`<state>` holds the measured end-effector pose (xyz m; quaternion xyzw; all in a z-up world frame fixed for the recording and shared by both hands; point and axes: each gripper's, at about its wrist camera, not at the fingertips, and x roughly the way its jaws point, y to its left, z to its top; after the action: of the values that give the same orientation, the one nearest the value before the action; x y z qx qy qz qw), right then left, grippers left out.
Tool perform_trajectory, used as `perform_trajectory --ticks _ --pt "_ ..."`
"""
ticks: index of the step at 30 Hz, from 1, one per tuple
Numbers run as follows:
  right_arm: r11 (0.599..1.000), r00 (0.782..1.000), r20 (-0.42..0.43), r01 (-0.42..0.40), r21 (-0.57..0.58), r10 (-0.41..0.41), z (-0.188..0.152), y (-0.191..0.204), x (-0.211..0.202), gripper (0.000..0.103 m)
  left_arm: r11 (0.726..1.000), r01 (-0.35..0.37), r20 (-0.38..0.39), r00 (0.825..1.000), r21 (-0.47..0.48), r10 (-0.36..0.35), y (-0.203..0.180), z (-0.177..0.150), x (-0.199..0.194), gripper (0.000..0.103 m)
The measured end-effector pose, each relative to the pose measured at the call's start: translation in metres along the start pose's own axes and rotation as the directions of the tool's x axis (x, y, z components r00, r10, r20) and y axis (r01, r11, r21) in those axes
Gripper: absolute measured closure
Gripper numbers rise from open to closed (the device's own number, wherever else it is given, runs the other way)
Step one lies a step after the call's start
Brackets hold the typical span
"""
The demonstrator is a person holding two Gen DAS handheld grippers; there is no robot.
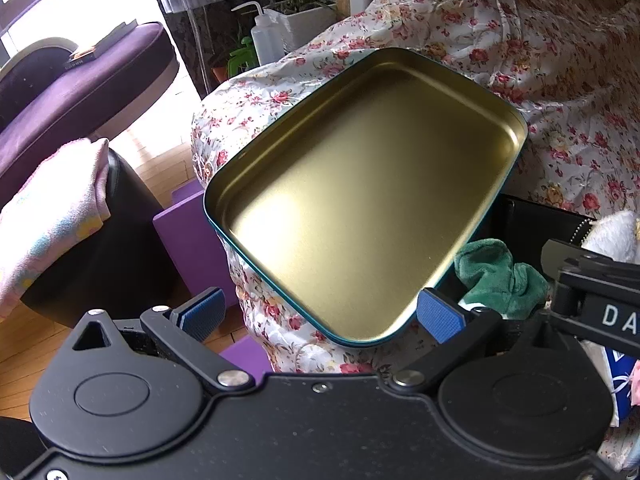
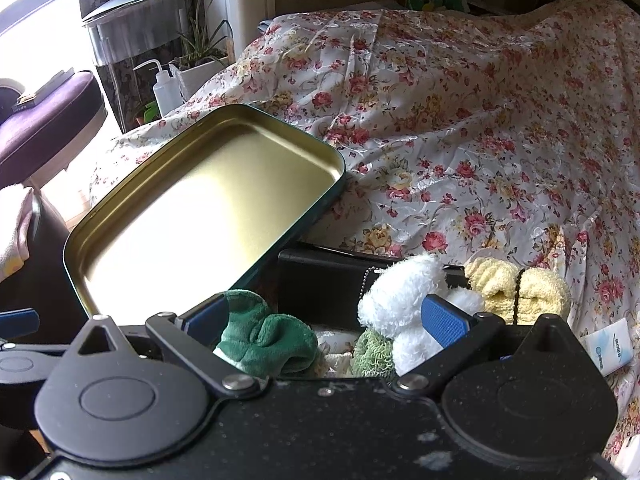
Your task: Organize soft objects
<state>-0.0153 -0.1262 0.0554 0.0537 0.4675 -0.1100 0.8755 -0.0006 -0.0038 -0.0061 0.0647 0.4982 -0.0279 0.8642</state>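
Soft toys sit bunched in a low black box (image 2: 320,280) just ahead of the right gripper (image 2: 332,320): green plush (image 2: 264,340) at its 11 o'clock, touching or overlapping the left finger pad, white fluffy plush (image 2: 400,292) at 1 o'clock, pressed against the right finger pad (image 2: 444,322), pale yellow plush (image 2: 520,288) beyond it at 2 o'clock. A small green terry piece (image 2: 372,350) lies low between green and white ones. Right gripper jaws spread apart, nothing clamped; the pile lies between and just past the pads, so a short push forward likely reaches it. Empty gold-lined tin (image 2: 200,216) with teal rim sits tilted on the floral bedspread (image 2: 480,140), at 10 o'clock from the right gripper, long axis running 7 to 1 o'clock. In the left wrist view the tin (image 1: 360,192) fills the centre, near corner just past the left gripper (image 1: 320,314), jaws wide apart, holding nothing; green plush (image 1: 496,272) at its 2 o'clock. Judgement: right gripper is nearer the toys, left nearer the tin; transfer runs right-to-left, toward 10 o'clock.
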Motion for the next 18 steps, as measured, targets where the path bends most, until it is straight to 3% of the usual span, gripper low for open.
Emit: perform_trajectory --ticks 18 --pt "1.0 1.0 -0.023 0.007 0.009 -0.007 0.0 -0.0015 0.0067 0.0 1.0 0.001 -0.007 1.0 0.001 -0.001 0.0003 -0.0007 0.0013 0.004"
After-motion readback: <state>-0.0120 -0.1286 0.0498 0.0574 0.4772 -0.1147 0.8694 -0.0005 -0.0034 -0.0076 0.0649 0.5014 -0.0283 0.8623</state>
